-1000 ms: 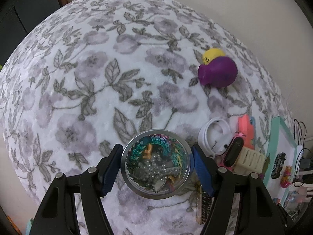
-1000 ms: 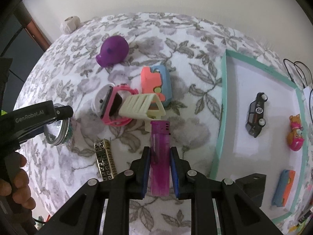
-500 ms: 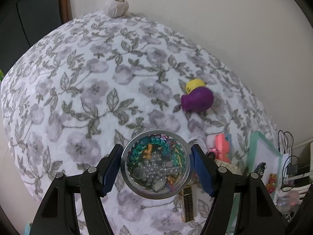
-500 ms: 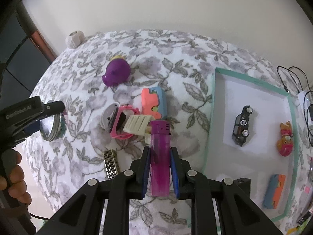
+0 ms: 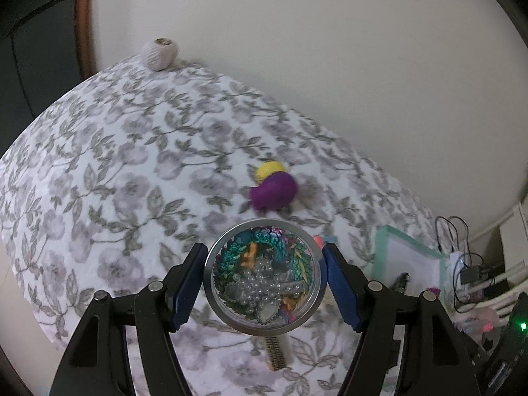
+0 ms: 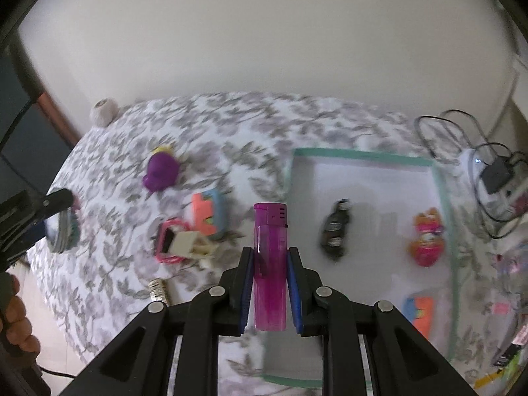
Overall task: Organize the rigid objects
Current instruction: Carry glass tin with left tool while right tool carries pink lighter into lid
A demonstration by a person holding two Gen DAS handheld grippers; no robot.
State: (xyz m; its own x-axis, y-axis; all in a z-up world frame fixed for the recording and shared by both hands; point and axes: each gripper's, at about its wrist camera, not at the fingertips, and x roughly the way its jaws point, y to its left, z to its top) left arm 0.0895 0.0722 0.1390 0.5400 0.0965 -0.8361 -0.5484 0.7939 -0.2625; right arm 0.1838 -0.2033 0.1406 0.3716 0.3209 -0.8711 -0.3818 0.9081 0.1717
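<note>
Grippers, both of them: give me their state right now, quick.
Left gripper: closed on the round tin of beads.
Right gripper: closed on the pink lighter.

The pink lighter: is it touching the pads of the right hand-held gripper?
Touching. The right wrist view shows the pink lighter clamped between both blue pads of the right hand-held gripper, no gap either side.

The left gripper [image 5: 262, 277] is angled downward, its jaws clamped wide on a round tin [image 5: 262, 275]. The right gripper [image 6: 270, 272] is pinched narrowly on a lighter [image 6: 270, 264].
</note>
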